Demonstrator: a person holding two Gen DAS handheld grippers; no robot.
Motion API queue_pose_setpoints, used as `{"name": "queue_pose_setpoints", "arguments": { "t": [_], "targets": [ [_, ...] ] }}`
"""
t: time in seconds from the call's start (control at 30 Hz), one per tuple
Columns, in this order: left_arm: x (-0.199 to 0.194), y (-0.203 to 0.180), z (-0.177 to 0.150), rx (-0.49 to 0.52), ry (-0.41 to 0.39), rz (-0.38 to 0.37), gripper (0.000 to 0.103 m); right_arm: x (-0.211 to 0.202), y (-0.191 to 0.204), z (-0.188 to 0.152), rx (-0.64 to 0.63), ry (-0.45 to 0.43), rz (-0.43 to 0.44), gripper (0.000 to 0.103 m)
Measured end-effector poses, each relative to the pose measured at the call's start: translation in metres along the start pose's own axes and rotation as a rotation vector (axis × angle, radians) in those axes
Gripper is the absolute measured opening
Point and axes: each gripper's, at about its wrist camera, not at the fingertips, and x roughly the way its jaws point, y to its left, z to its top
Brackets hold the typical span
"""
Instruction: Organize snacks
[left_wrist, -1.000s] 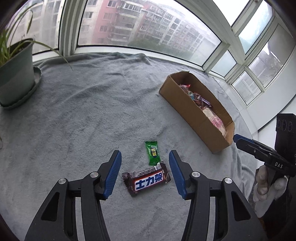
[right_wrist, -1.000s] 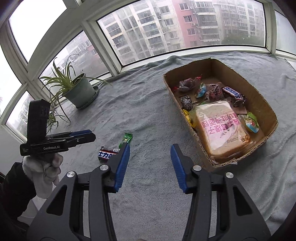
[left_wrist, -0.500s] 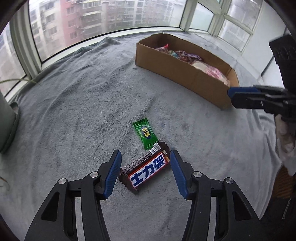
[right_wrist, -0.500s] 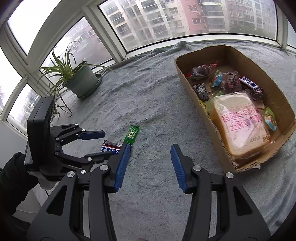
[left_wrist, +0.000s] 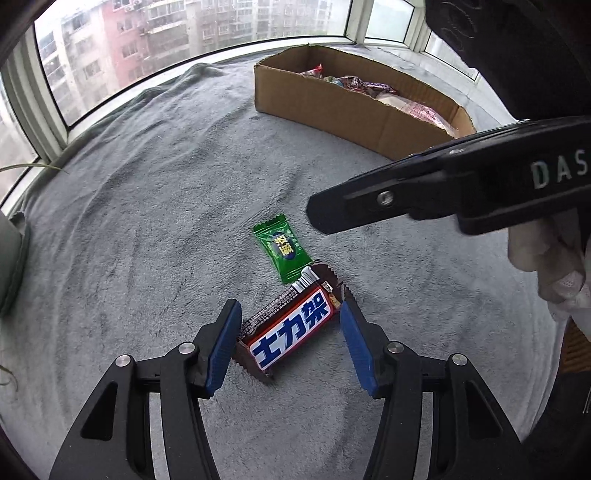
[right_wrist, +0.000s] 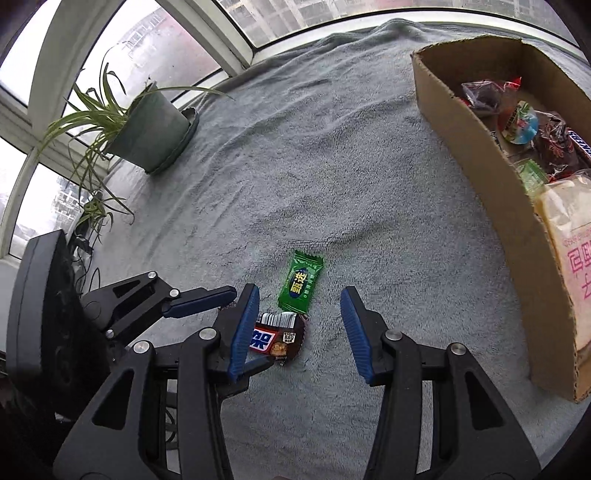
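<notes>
A brown Snickers bar (left_wrist: 291, 328) with blue Chinese lettering lies on the grey blanket (left_wrist: 147, 206). My left gripper (left_wrist: 290, 332) is open and low over it, and the bar lies slantwise between the blue pads. A green candy (left_wrist: 282, 253) touches the bar's far end. In the right wrist view, my right gripper (right_wrist: 298, 321) hangs open just short of the green candy (right_wrist: 301, 282), holding nothing. The bar (right_wrist: 279, 334) lies by its left finger. One finger (left_wrist: 369, 206) of the right gripper reaches in above the candy.
A long cardboard box (right_wrist: 491, 192) with several wrapped snacks and a bread bag stands to the right. A potted spider plant (right_wrist: 147, 129) sits at the back left by the windows. A gloved hand (left_wrist: 554, 266) holds the right gripper.
My left gripper has rolled and sunk closer to the bar, with its pads a little wider. My right gripper has swung left and down from near the box to over the green candy.
</notes>
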Motion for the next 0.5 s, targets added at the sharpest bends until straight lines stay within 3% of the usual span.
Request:
{"name": "queue_pose_setpoints", "arguments": {
  "t": [0.2, 0.5],
  "targets": [
    [0.001, 0.004, -0.002, -0.028, -0.027, -0.019, 0.053, 0.017, 0.004, 0.008, 0.020, 0.028, -0.032, 0.049],
    [-0.001, 0.003, -0.013, -0.029, -0.059, -0.008, 0.036, 0.028, 0.007, 0.008, 0.007, 0.045, -0.075, 0.049]
  ]
}}
